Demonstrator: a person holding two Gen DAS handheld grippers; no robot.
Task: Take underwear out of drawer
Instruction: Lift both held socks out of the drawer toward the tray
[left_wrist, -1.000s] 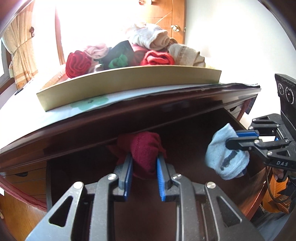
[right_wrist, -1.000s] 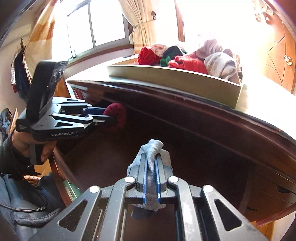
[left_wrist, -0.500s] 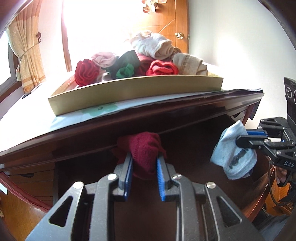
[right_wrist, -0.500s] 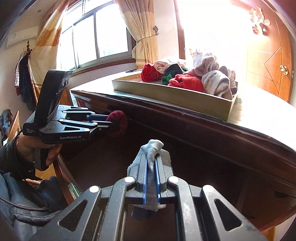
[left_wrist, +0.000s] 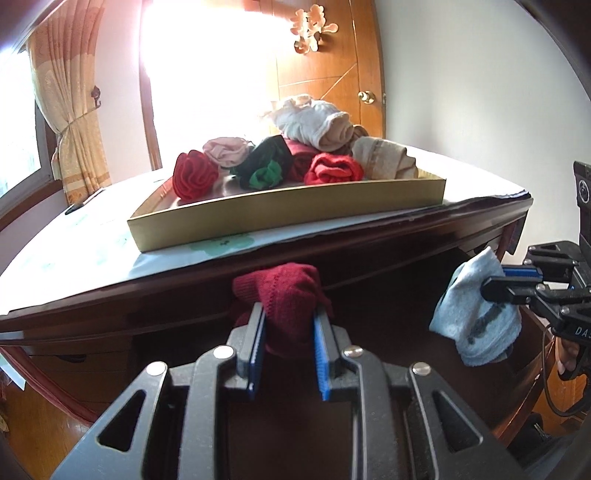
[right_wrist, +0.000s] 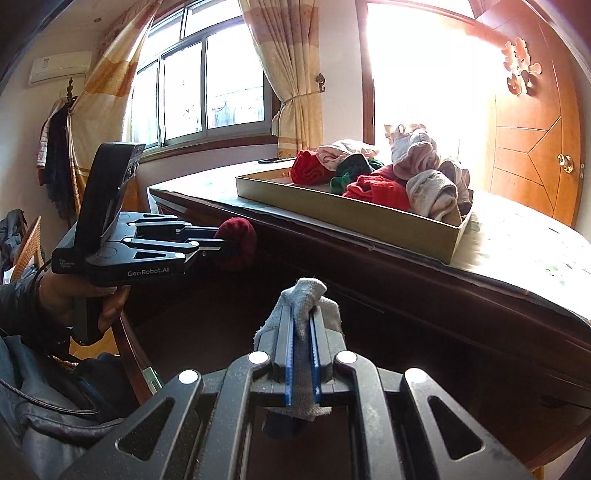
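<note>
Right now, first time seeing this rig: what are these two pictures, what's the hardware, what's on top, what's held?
No robot: a person holds a two-finger gripper in each hand, each carrying a forward-looking fisheye camera. The left camera shows the left gripper shut on a rolled maroon garment. The right camera shows the right gripper shut on a light blue-grey garment. Each gripper also appears in the other's view. Both hang in front of a dark wooden desk. On its top sits a shallow cardboard tray of rolled underwear.

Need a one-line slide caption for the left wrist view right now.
Left claw grips a dark red roll below the tabletop tray; right claw holds a pale blue one.
</note>
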